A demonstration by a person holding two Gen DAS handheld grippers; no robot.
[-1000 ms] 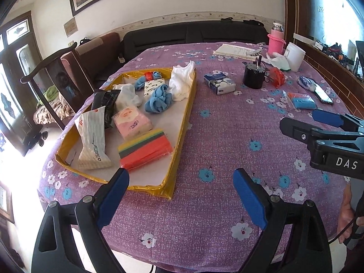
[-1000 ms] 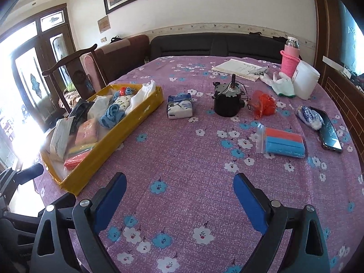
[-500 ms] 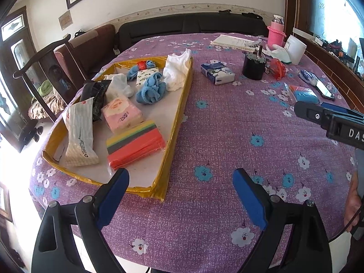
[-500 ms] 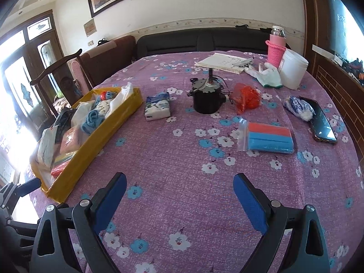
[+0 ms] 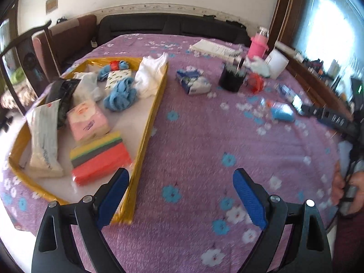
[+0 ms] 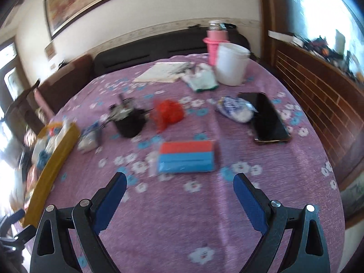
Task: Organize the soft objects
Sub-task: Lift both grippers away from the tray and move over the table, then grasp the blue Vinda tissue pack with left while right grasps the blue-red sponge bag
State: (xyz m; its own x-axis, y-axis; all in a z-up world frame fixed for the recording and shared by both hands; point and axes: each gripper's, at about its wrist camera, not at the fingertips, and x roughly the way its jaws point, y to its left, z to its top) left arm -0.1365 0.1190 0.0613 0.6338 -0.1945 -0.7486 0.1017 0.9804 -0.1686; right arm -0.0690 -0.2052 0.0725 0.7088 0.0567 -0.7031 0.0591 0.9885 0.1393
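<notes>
A yellow-rimmed tray [image 5: 150, 122] on the purple flowered cloth holds several soft things: a bagged sponge stack [image 5: 100, 157], a pink tissue pack [image 5: 87, 120], a blue cloth [image 5: 120, 95] and a white cloth [image 5: 150, 77]. My left gripper [image 5: 180, 193] stands open and empty beside the tray's near right corner. My right gripper [image 6: 179, 195] is open and empty too, just short of a bagged red and blue sponge pack [image 6: 186, 157]. A blue tissue pack [image 5: 193, 83] lies on the cloth right of the tray. The right gripper's body [image 5: 329, 118] shows at the left wrist view's right edge.
A black motor [image 6: 128, 120], a red bag [image 6: 168, 112], a small blue-white packet [image 6: 235, 109], a phone [image 6: 268, 118], a white tub [image 6: 232, 67], a pink bottle [image 6: 215, 42] and papers [image 6: 166, 74] lie further back. Chairs and a sofa ring the table.
The right gripper has swung right and forward, so the red and blue sponge pack now sits just ahead of it. The left gripper has edged closer to the tray.
</notes>
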